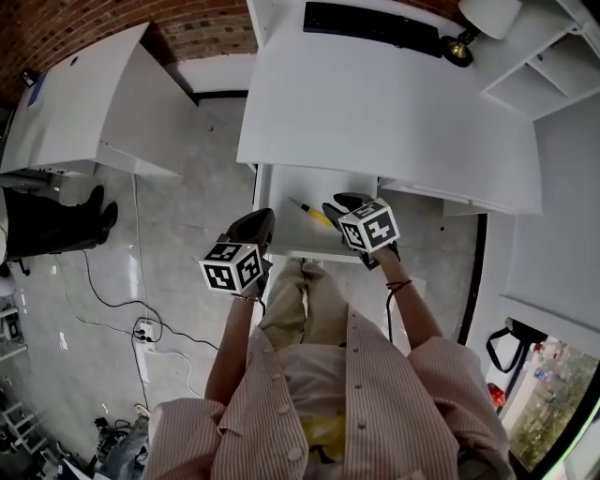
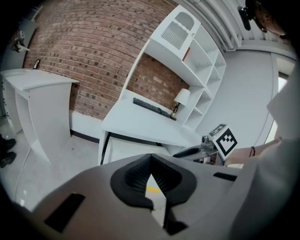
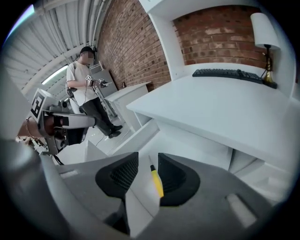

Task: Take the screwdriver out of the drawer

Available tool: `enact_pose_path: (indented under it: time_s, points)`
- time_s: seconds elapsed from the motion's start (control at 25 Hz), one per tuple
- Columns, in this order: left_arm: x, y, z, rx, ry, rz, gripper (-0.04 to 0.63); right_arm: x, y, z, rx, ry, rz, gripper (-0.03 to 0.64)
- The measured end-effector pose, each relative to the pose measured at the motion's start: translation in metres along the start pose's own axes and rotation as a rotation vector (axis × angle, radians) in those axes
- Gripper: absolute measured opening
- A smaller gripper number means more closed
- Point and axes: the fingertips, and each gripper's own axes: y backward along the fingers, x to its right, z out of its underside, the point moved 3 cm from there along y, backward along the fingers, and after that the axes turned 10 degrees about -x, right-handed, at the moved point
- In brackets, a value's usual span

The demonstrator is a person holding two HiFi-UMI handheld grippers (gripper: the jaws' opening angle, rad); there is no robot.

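Note:
A yellow-handled screwdriver (image 1: 314,215) lies in the open white drawer (image 1: 281,187) under the desk's front edge. My right gripper (image 1: 337,206) hovers just right of it, open. In the right gripper view the screwdriver (image 3: 156,180) shows between the parted pads of the right gripper (image 3: 148,161), closer to the right pad, below the jaws and not held. My left gripper (image 1: 262,221) is over the drawer's left front corner. In its own view the left gripper (image 2: 150,161) has pads that meet at the tip, holding nothing, and a bit of yellow shows through the gap.
The white desk (image 1: 375,103) carries a black keyboard (image 1: 370,26) and a lamp (image 1: 473,28). A second white table (image 1: 84,103) stands to the left. A person (image 3: 86,79) stands near it. Cables (image 1: 141,328) trail over the grey floor.

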Motion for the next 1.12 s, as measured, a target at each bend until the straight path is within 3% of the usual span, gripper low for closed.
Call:
enact_pose_path:
  time_s: [0.64,0.96,1.12]
  points:
    - [-0.037,-0.056,0.01,-0.213,0.016,0.048,-0.002,0.023,-0.113,0.043,-0.397,0.141,-0.044,0.124]
    - [-0.038,-0.074,0.019,-0.337,-0.013,0.076,-0.002,0.027,-0.145,0.069,-0.493,0.179,-0.051,0.124]
    - [-0.035,-0.075,0.017,-0.357,-0.009,0.075,-0.002,0.025,-0.154,0.076,-0.516,0.195,-0.05,0.124]
